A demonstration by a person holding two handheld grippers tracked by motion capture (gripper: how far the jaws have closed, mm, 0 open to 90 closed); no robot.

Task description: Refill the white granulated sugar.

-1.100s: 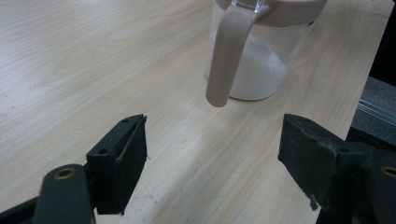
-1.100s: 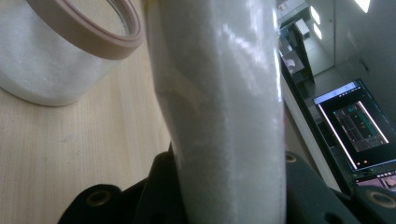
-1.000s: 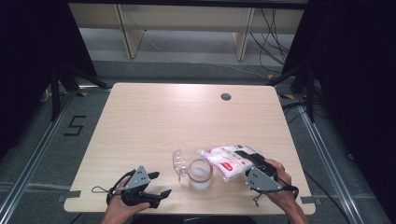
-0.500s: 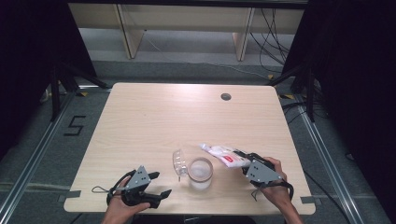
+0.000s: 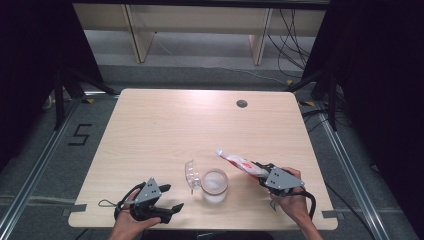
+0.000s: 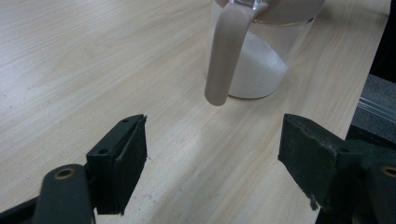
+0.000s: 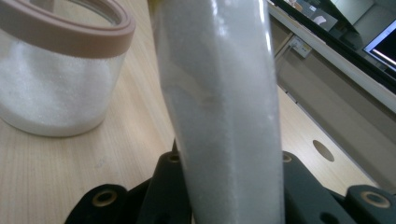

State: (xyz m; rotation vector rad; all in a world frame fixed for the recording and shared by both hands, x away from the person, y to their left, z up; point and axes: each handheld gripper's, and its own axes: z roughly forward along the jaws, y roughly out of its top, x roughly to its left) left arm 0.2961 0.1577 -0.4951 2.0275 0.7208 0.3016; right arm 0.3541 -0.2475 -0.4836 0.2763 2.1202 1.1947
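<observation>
Right claw (image 5: 261, 171) w/ sugar bag (image 5: 239, 163) (tilted) near jar (image 5: 215, 185)

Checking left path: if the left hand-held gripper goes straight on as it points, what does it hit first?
Probably the jar: it stands ahead between the open left hand-held gripper jaws, its strap hanging nearest. Depth unclear.

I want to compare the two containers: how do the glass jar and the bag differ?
The glass jar stands upright on the table, open-topped, while the bag is held tilted in the shut jaws of the right gripper. The jar is rigid and clear; the bag is soft with red print. Both hold white grains.
</observation>
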